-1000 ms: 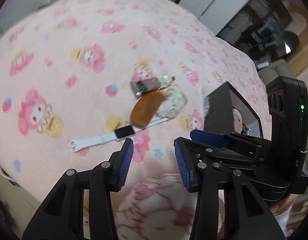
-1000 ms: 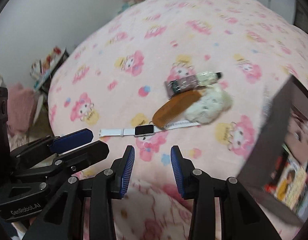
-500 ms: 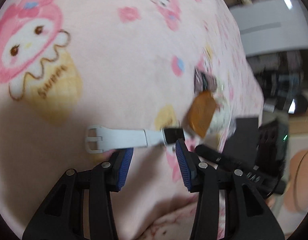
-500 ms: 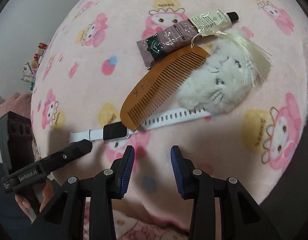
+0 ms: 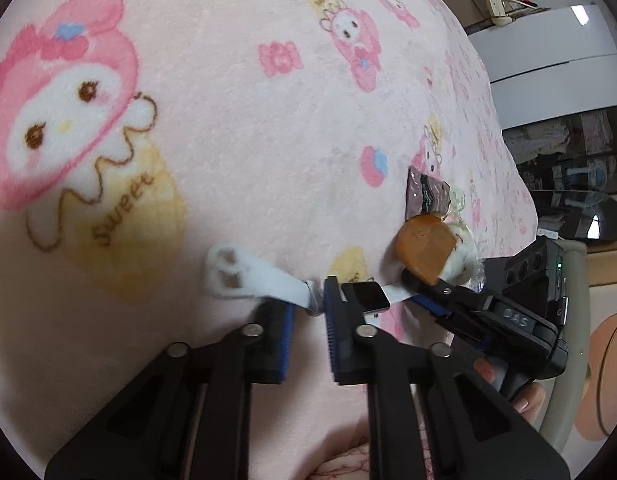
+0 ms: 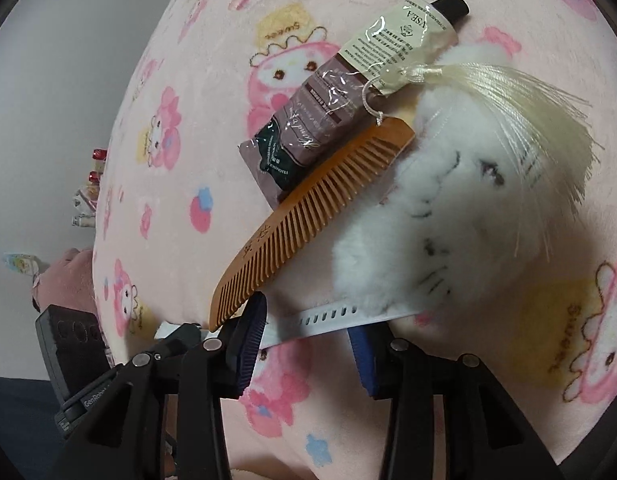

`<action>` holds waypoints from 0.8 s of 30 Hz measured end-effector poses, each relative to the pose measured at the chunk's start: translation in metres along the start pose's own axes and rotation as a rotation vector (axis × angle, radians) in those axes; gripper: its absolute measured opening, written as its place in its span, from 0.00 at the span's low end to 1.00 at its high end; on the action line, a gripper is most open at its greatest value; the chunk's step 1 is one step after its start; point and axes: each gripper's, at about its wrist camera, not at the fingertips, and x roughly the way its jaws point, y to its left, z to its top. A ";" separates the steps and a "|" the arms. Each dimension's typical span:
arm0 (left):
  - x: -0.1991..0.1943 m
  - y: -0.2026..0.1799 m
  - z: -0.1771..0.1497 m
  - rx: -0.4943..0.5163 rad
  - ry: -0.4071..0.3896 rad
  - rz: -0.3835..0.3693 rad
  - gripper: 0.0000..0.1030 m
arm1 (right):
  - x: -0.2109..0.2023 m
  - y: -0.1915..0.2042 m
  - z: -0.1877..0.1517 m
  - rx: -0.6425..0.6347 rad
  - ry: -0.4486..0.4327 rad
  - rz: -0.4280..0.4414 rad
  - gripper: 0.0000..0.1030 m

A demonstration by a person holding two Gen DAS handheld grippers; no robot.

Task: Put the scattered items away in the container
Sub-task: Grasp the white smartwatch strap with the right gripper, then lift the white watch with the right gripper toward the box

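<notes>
A white-strapped watch [image 5: 248,276] with a black face [image 5: 366,296] lies on the pink blanket [image 5: 228,100]. My left gripper [image 5: 310,305] is shut on the strap just beside the face, and the strap bunches between the pads. My right gripper [image 6: 306,342] straddles the holed end of the strap [image 6: 328,317]. Its jaws are closing, with a gap still showing. A brown wooden comb [image 6: 308,216] lies over the strap, and beside it are a white plush toy [image 6: 448,220] and a cream-and-brown tube [image 6: 348,92].
The blanket [image 6: 188,140] covers a bed that drops off at the left, where small items [image 6: 88,196] lie on the floor. A person's hand [image 6: 64,276] holds the left gripper [image 6: 176,332]. A white cabinet [image 5: 548,60] and dark shelves stand beyond the bed.
Both grippers have dropped close to the blanket and rolled. The left jaws have shut on the watch strap. The right gripper has moved in under the comb, around the strap's holed end.
</notes>
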 end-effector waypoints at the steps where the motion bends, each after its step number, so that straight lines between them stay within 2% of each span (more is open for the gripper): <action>1: -0.002 -0.004 -0.001 0.012 -0.004 0.007 0.10 | -0.003 0.002 -0.002 -0.006 -0.011 0.007 0.12; 3: -0.010 -0.011 -0.004 0.038 -0.016 0.006 0.09 | -0.011 0.007 -0.005 -0.026 -0.040 0.011 0.08; 6: -0.030 -0.025 -0.009 0.066 -0.036 -0.059 0.09 | -0.030 0.020 -0.016 -0.065 -0.092 -0.020 0.04; 8: -0.043 -0.036 -0.014 0.093 -0.047 -0.097 0.09 | -0.044 0.022 -0.021 -0.085 -0.131 -0.024 0.04; 12: -0.071 -0.067 -0.029 0.201 -0.093 -0.087 0.09 | -0.082 0.033 -0.038 -0.108 -0.211 -0.003 0.04; 15: -0.088 -0.088 -0.040 0.264 -0.103 -0.128 0.09 | -0.114 0.034 -0.057 -0.112 -0.286 -0.024 0.04; 20: -0.093 -0.141 -0.069 0.385 -0.087 -0.192 0.09 | -0.171 0.020 -0.092 -0.099 -0.396 -0.066 0.04; 24: -0.082 -0.201 -0.093 0.520 -0.050 -0.239 0.09 | -0.217 -0.004 -0.115 -0.080 -0.458 -0.106 0.04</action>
